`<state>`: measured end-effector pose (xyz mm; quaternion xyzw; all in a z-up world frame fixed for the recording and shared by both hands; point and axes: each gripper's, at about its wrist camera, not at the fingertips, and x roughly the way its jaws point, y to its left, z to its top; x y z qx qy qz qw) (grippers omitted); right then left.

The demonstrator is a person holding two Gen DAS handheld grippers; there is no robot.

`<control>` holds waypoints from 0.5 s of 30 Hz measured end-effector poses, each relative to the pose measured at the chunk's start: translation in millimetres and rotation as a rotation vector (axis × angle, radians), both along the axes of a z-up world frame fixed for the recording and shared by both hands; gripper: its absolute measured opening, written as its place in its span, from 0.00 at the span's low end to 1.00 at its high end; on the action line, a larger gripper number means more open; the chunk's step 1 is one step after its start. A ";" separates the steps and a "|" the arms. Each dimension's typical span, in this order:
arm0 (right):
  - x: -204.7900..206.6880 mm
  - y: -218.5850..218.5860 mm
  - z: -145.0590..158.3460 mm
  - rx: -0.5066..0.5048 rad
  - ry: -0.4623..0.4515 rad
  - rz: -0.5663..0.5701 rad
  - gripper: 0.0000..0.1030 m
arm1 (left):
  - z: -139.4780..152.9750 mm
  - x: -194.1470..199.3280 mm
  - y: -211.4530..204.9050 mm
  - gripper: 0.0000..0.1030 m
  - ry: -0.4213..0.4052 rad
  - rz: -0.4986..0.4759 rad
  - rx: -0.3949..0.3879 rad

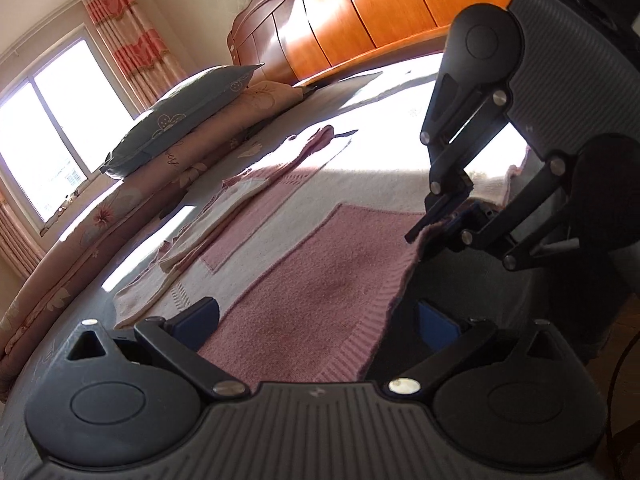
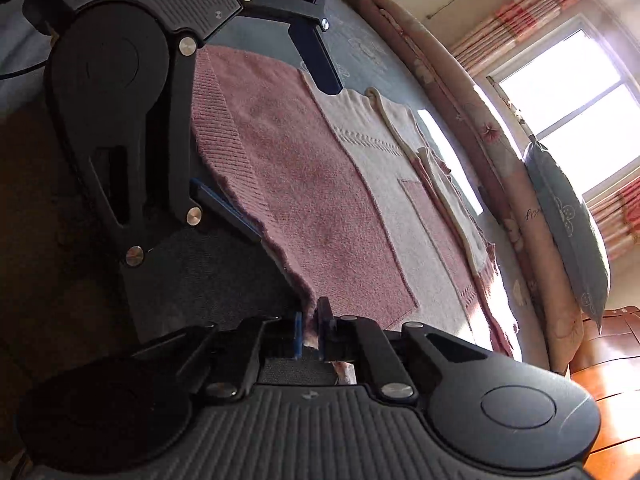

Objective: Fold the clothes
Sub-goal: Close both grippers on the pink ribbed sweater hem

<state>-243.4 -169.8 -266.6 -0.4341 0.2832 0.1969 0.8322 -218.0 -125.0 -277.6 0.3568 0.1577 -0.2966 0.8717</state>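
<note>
Right hand-held gripper [image 2: 308,330] clamped on sweater [image 2: 312,200] hem

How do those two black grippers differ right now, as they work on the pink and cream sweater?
The left gripper has its jaws wide open, straddling the ribbed hem of the sweater without pinching it; the right gripper is shut on the hem's corner. The left gripper sits at the hem's middle stretch, the right gripper at its end, where the knit lifts slightly. Both share the same black build with blue pads, and both are at the same hem.
</note>
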 end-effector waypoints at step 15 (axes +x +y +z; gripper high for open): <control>5.3 -13.6 16.3 0.116 -0.031 -0.060 0.07 | -35.8 8.6 -0.6 0.67 -0.236 0.096 0.421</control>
